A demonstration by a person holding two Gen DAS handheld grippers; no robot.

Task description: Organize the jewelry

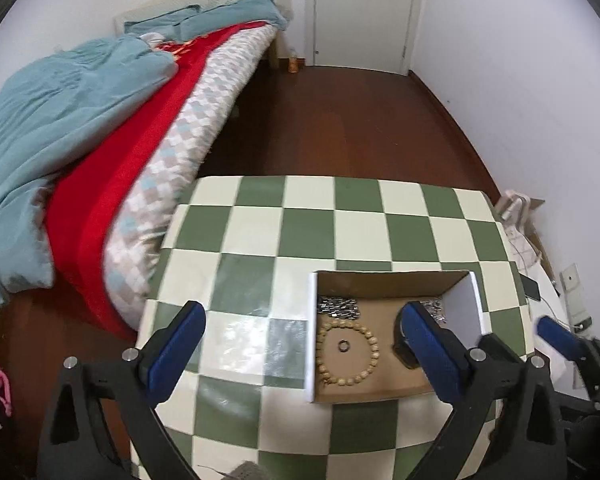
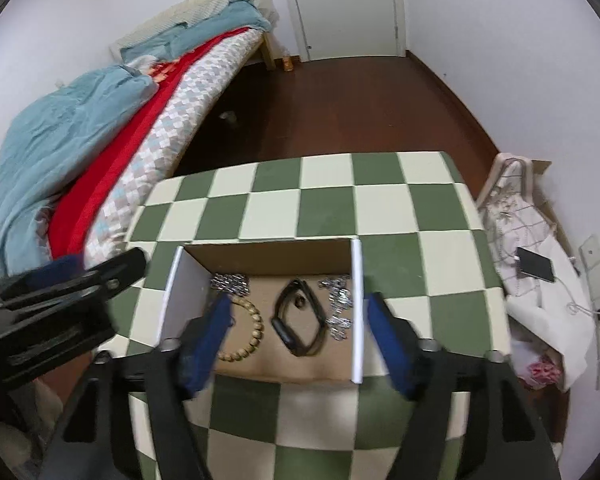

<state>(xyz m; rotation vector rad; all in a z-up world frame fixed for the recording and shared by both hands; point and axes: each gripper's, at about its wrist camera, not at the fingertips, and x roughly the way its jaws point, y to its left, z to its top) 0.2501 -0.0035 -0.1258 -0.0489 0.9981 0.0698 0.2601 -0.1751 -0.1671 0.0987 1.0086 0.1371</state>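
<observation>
With both blue-padded grippers, left [image 1: 306,354] & right [image 2: 298,338], wide open & empty, sorting looks done: wooden bead bracelet [image 1: 348,354], black band [image 2: 300,326], silver chains [image 2: 338,306] lie in shallow cardboard box [image 2: 268,258]. Next: prob. withdraw.

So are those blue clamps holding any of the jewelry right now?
No. Both the left gripper and the right gripper stand open with nothing between their pads. The bead bracelet and black band lie loose in the box.
</observation>
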